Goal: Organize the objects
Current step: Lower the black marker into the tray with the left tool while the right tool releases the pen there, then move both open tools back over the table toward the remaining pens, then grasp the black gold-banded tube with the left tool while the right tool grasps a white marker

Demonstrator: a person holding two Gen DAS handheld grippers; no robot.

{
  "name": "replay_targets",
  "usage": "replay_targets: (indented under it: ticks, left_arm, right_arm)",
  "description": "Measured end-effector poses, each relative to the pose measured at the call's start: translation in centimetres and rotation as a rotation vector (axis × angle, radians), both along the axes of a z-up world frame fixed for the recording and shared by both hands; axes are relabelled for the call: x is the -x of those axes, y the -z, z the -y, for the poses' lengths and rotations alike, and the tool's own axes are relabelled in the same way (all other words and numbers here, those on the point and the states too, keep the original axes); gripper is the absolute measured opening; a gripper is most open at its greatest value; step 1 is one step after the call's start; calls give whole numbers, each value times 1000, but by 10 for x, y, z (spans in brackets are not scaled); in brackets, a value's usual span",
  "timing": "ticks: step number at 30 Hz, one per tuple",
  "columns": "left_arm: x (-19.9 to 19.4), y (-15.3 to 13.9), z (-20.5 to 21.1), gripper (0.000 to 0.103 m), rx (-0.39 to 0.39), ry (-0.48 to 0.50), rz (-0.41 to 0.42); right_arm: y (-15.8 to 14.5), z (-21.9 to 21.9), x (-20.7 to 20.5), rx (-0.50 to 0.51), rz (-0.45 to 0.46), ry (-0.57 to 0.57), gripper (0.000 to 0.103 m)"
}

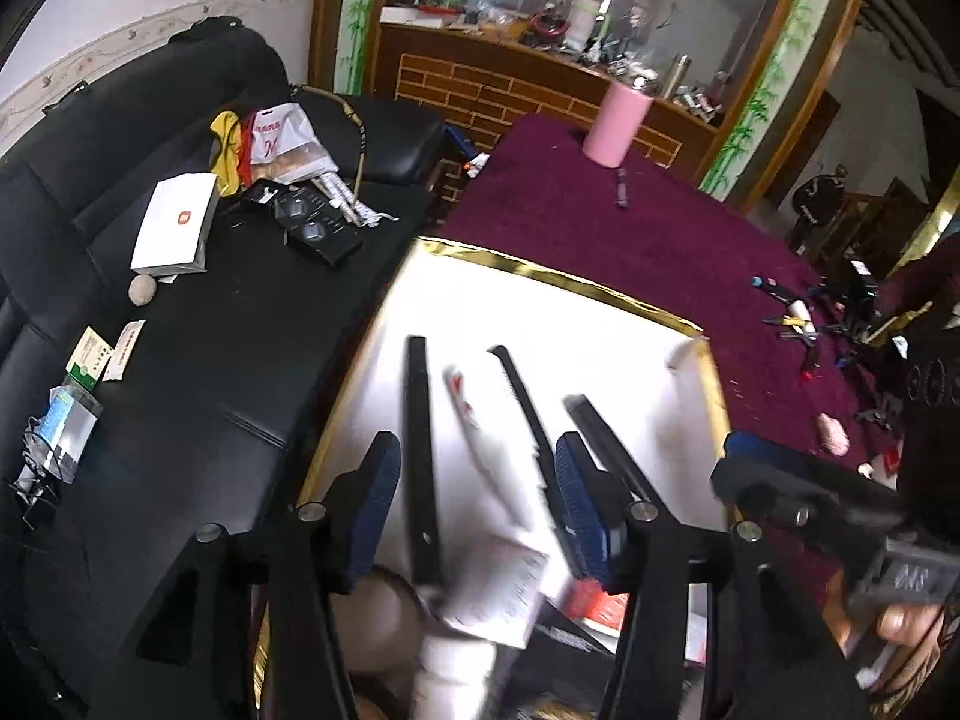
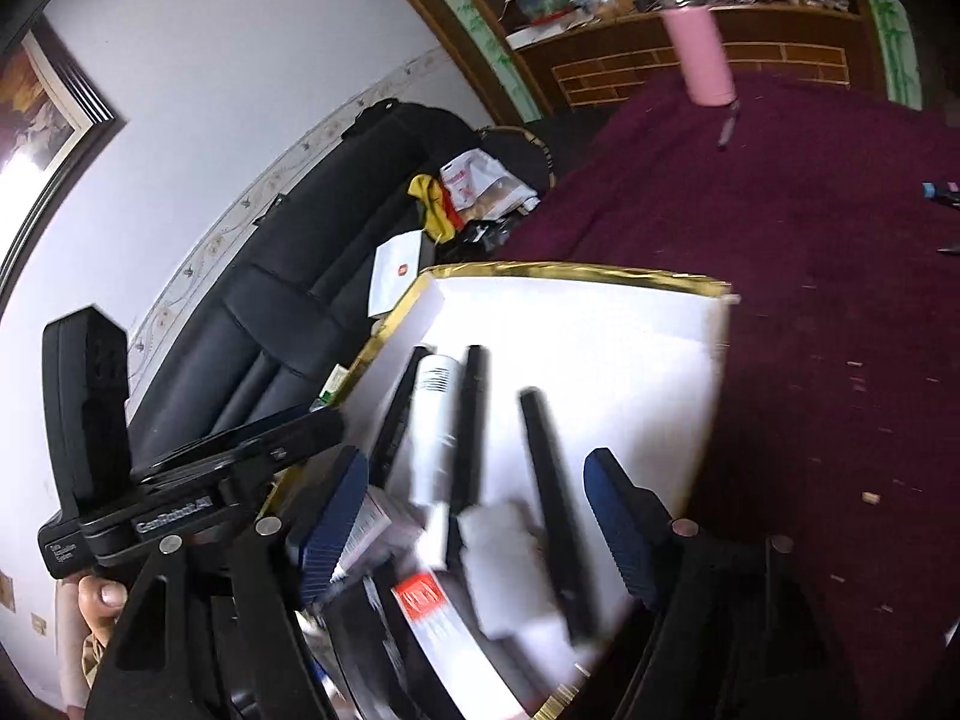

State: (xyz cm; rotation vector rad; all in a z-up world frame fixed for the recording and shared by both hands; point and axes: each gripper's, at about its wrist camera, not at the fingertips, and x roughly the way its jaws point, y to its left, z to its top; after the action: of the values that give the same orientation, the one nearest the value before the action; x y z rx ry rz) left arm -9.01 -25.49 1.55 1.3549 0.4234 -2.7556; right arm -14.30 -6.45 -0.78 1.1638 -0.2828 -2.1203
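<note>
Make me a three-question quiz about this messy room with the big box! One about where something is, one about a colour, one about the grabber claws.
1. Where does the pink bottle stand?
A. on the purple cloth
B. inside the box
C. on the black sofa

2. What colour is the rim of the white box?
A. green
B. gold
C. red

3. How are the left gripper and right gripper?
A. both clamped on a pen
B. both open
C. both shut empty

Answers: 1 A, it stands upright on the cloth. 2 B, shiny gold edging. 3 B, blue pads stand apart, pressing nothing.

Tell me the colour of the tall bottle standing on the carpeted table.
Pink bottle, clearest in the left wrist view.
</note>
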Motion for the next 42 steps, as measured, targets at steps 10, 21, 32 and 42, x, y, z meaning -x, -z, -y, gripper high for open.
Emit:
replay_targets:
  ticks: [10,21,32,42]
  left_arm:
    - [-25,-18,-70,57,50,91,-52]
    - [-38,-17,-165,70,-10,275,-39]
    - [-41,14,-233,71,-110,376,72]
    - [-38,21,-237,71,-103,359,98]
  right_arm:
    - [3,-88,-22,-32,-12,110,97]
    - [13,-189,-44,-60,50,251,103]
    - [29,-261,-50,-140,105,344,103]
    - [52,-254,-55,0,239,252,103]
